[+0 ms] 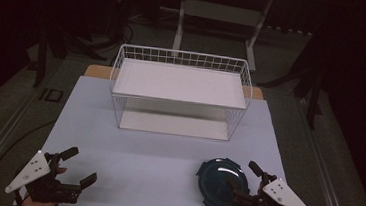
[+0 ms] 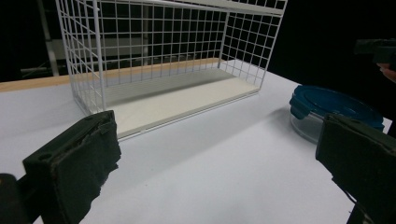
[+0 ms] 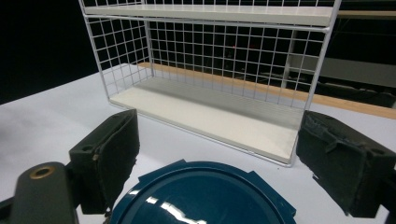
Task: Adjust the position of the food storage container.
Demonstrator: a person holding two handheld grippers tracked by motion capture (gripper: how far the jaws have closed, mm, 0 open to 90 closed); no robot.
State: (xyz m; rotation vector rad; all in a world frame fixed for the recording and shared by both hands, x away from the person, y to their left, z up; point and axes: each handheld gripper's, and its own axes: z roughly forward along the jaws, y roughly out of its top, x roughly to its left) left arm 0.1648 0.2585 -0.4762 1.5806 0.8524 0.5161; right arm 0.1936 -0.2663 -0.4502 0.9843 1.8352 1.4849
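Item: container (image 1: 222, 183), round, blue lid, on worktop (image 1: 166, 152). Lay directly ahead of right claw (image 1: 243, 176), between its spread jaws, pads apparently not pressing. Left claw (image 1: 79, 165) spread, empty, well apart. Rack (image 1: 179, 90) beyond both.

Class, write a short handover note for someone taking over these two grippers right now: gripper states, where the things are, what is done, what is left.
Left gripper: jaws open, empty, over the table's near left.
Right gripper: jaws open, either side of the container's near edge, no grip yet.
Container: round, blue lid on, at the table's near right.
Rack: white wire, two shelves, at the far middle; both shelves bare.
Done: right gripper lined up on the container.
Left: probably close on it, lift it and set it on a shelf.
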